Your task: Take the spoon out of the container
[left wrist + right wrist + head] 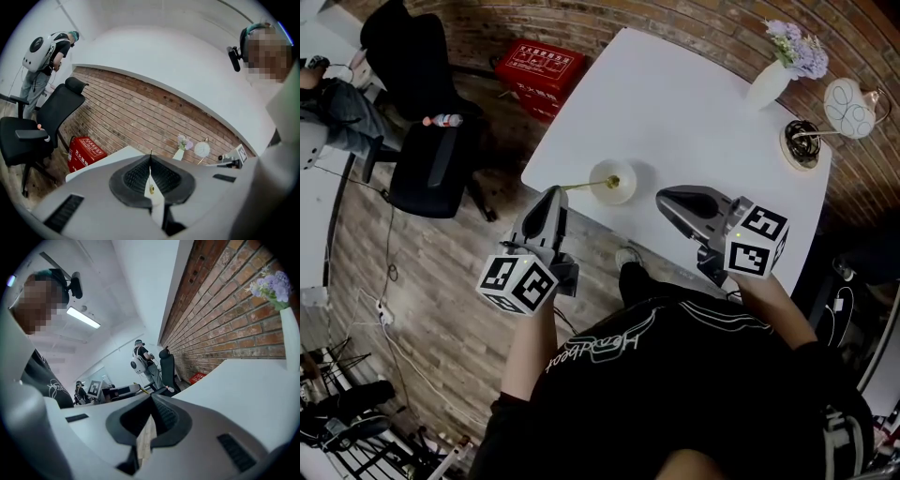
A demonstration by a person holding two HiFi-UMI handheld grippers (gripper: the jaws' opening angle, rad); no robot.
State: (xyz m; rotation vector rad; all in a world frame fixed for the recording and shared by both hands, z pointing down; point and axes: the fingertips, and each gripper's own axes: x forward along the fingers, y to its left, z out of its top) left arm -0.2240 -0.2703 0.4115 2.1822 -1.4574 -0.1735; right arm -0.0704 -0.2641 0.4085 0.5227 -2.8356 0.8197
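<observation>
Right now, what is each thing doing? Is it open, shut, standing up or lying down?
left gripper, shut on the spoon's handle.
right gripper, shut, empty.
spoon, tilted, far end looks still inside the container.
container, upright on the table.
vase, upright, holding purple flowers.
bottle, lying on its side on the office chair.
</observation>
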